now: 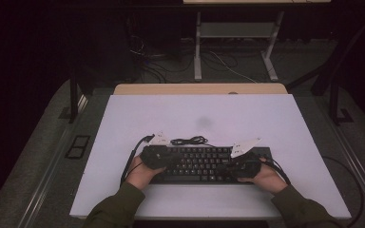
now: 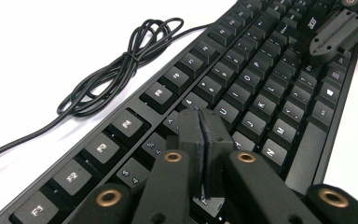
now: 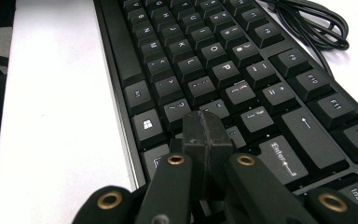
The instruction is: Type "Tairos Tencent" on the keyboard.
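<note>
Resting over a black keyboard (image 1: 202,164) on the white desk (image 1: 123,118), both tools, left (image 2: 204,126) and right (image 3: 206,130), are closed and empty. Rigid, fairly light; grip its end edges, mind the loose cable (image 2: 121,65).

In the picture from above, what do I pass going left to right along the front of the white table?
Left hand with the left gripper → black keyboard → right gripper with the right hand. Both grippers have their jaws shut over the keys.
</note>
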A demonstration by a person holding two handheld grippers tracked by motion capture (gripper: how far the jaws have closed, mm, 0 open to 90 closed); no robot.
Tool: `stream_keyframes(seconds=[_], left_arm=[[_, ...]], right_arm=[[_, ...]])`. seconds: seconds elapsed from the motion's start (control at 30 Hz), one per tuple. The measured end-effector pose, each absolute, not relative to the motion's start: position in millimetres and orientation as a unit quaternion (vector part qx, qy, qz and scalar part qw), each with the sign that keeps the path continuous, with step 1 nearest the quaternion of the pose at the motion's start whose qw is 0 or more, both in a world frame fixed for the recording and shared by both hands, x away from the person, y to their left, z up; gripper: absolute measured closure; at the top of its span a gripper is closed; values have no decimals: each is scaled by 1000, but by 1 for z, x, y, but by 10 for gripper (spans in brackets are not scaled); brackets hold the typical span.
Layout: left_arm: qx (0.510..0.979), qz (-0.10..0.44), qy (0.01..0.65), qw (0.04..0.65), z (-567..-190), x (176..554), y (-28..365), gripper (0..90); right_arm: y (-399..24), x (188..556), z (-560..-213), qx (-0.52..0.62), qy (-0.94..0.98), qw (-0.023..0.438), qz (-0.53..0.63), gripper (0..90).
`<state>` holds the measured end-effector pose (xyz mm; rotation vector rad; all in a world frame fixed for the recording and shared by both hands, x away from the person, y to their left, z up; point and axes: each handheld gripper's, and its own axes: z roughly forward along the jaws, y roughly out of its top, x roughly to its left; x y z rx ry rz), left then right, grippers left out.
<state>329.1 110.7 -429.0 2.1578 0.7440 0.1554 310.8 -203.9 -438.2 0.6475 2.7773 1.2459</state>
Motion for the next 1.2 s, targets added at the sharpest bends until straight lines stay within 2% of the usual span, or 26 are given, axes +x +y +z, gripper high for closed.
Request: stream_keyframes(seconds=[0.13,0.2,0.33,0.37,0.4,0.5,0.53,0.57,0.6,0.63,0.67,0.7,0.73,1.2], left_arm=[[855,62,297,420,-428,329,112,830],[853,64,298,424,-428,328,111,775],[852,66,299,425,-428,328,112,677],[851,66,300,426,-428,328,112,677],[851,66,301,426,-429,327,112,611],[851,65,301,426,-429,328,112,494],[850,67,302,427,-430,328,112,494],[848,68,305,428,-430,328,112,399],[848,71,305,427,-430,328,112,330],[848,75,305,426,-431,328,112,268],[845,74,310,429,-432,328,112,268],[845,73,312,429,-433,328,111,227],[844,73,316,428,-433,328,111,163],[837,79,314,442,-432,326,115,141]], right_arm=[[-206,311,-436,210,888,12,409,895],[-208,312,-433,212,882,13,421,885],[-211,313,-431,222,873,13,434,774],[-211,313,-431,222,873,13,434,774],[-212,313,-431,229,869,14,438,691],[-212,314,-431,240,863,17,443,532],[-212,314,-431,240,863,17,443,532],[-212,314,-431,249,860,28,446,403],[-212,314,-431,253,857,30,449,332],[-212,314,-431,258,853,34,452,282],[-212,314,-431,258,853,34,452,282],[-212,315,-431,260,851,36,454,249],[-212,315,-431,268,848,47,455,212],[-213,315,-429,276,841,57,462,191]])
